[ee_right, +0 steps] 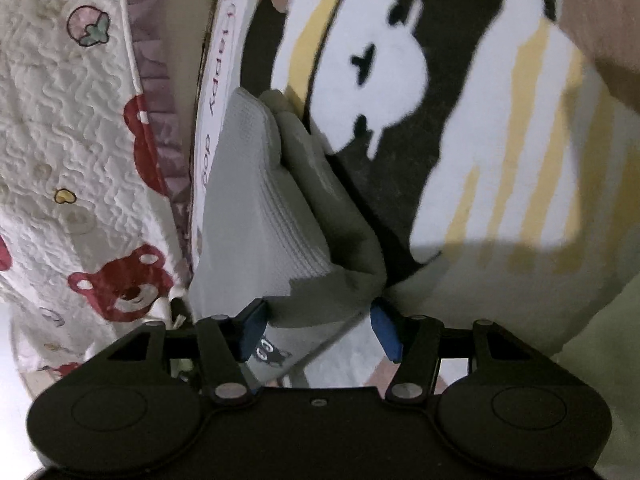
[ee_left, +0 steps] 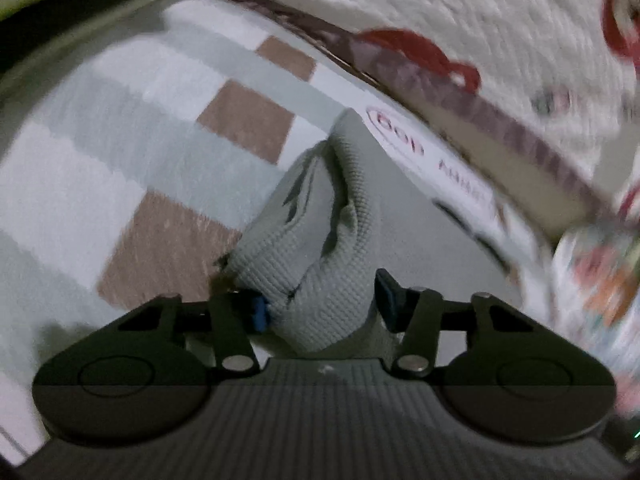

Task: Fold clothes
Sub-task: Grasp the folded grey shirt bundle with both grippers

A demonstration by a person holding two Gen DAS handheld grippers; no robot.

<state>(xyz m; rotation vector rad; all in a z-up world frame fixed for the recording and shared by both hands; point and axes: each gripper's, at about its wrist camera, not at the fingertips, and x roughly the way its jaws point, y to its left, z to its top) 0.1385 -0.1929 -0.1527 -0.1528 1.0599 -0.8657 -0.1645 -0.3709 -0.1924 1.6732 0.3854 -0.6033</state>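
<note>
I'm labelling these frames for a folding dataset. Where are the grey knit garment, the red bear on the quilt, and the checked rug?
grey knit garment (ee_left: 320, 280): left wrist view, bunched ribbed fabric.
red bear (ee_right: 128, 284): right wrist view, its face.
checked rug (ee_left: 248, 120): left wrist view, a brown square.

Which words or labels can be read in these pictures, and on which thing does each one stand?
"happy dog": white border strip of the rug, right wrist view, running sideways; "dog" partly hidden.
Reddish letters on the same strip, left wrist view: too blurred to read.
Small print on the grey garment: unreadable.
</note>
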